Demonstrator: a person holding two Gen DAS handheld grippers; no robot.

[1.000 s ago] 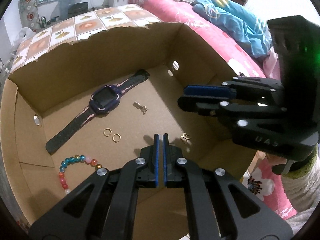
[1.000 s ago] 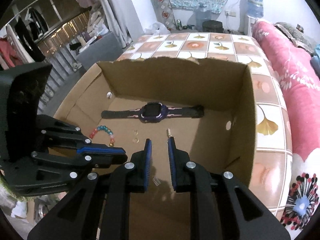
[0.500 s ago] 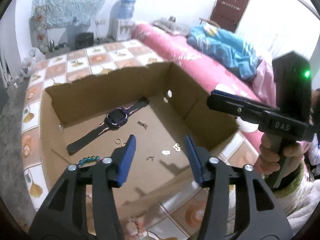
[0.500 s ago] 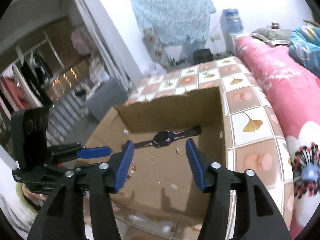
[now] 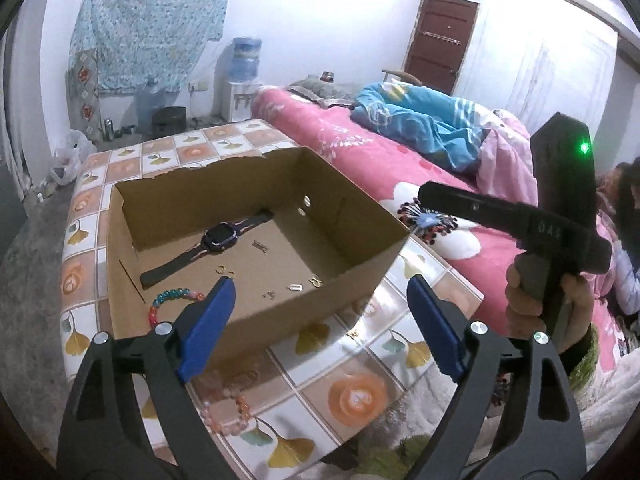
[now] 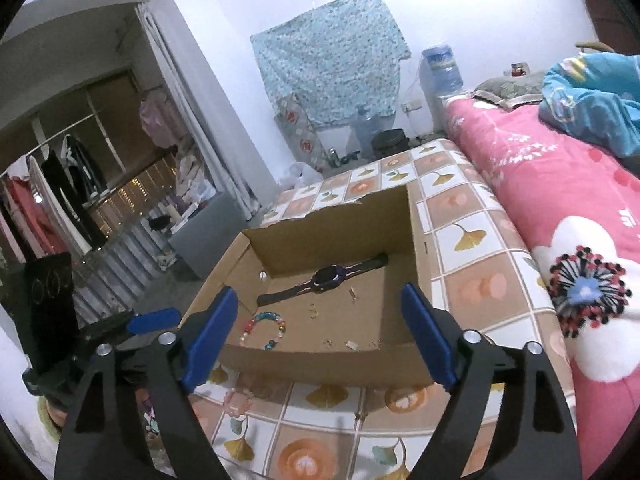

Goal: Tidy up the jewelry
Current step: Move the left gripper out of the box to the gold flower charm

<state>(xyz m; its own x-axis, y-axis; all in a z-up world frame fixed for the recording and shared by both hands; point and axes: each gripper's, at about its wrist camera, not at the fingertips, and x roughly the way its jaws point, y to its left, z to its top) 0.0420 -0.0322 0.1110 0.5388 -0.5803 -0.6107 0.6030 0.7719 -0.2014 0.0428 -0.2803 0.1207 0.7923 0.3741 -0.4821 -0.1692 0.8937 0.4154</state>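
**Both grippers pulled back from the jewelry box, jaws spread**

One bed (image 5: 360,148) with a pink flowered cover runs along the right, a blue blanket (image 5: 424,120) heaped on it. One table (image 5: 360,392) under a tiled ginkgo-leaf cloth carries one open cardboard box (image 5: 360,284), its far rim torn ragged.

Two grippers are in play. The left gripper (image 5: 320,324) and the right gripper (image 6: 320,332) each have blue pads wide apart with nothing between them; their jaws have just been opening. A second ago both hung low over the box floor with pads nearly together; now both sit back over the near table edge and the whole box is in view. A hand (image 5: 544,304) holds the right gripper's handle at the right of the left wrist view.

Inside the box lies one dark watch (image 5: 216,240) with a purple case, strap stretched diagonally. Near it on the left is one bracelet (image 6: 264,330) of blue, green, red and pink beads. Two small gold rings (image 5: 224,270) lie between them, and about four tiny metal pieces (image 5: 296,287) are scattered toward the near right corner.

Outside, on the near cloth, one pink bead bracelet (image 5: 228,408) and a tiny gold piece (image 5: 354,334) lie.
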